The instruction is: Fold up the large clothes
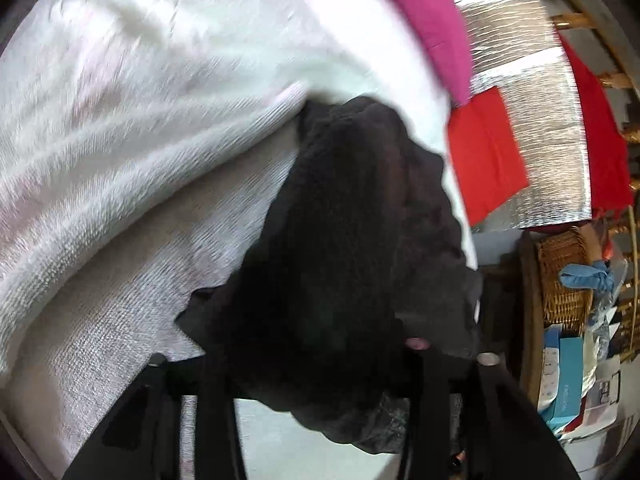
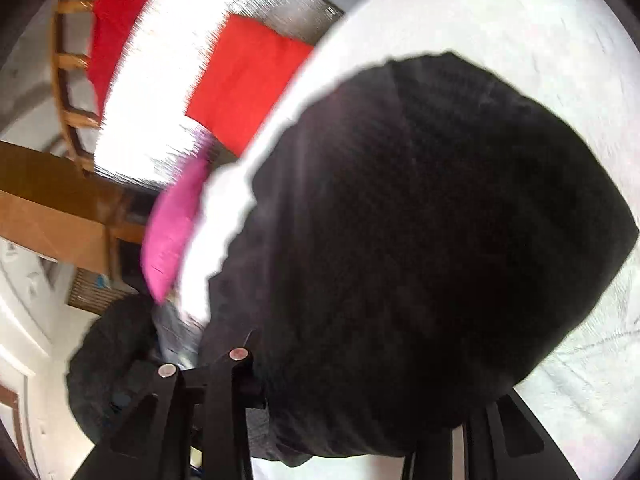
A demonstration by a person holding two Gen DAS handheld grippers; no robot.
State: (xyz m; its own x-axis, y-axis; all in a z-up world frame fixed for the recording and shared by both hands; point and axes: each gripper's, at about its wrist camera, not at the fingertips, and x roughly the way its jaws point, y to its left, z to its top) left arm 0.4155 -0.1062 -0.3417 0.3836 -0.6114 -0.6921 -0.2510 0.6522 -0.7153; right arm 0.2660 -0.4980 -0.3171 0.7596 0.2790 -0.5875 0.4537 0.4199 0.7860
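Note:
A black knitted garment (image 1: 344,232) hangs bunched between the fingers of my left gripper (image 1: 320,360), which is shut on it; the fingertips are hidden by the cloth. The same black garment (image 2: 420,240) fills the right wrist view and drapes over my right gripper (image 2: 340,380), which is shut on it. Under it lies a large white ribbed cloth (image 1: 140,140), which also shows in the right wrist view (image 2: 520,20). Both views are blurred by motion.
A silver foil-like sheet (image 1: 540,80) covers the surface, with a folded red cloth (image 1: 484,156) and a pink cloth (image 1: 432,20) on it. A wicker basket (image 1: 564,280) and boxes (image 1: 564,376) stand at the right. A wooden rail (image 2: 68,60) runs along the far edge.

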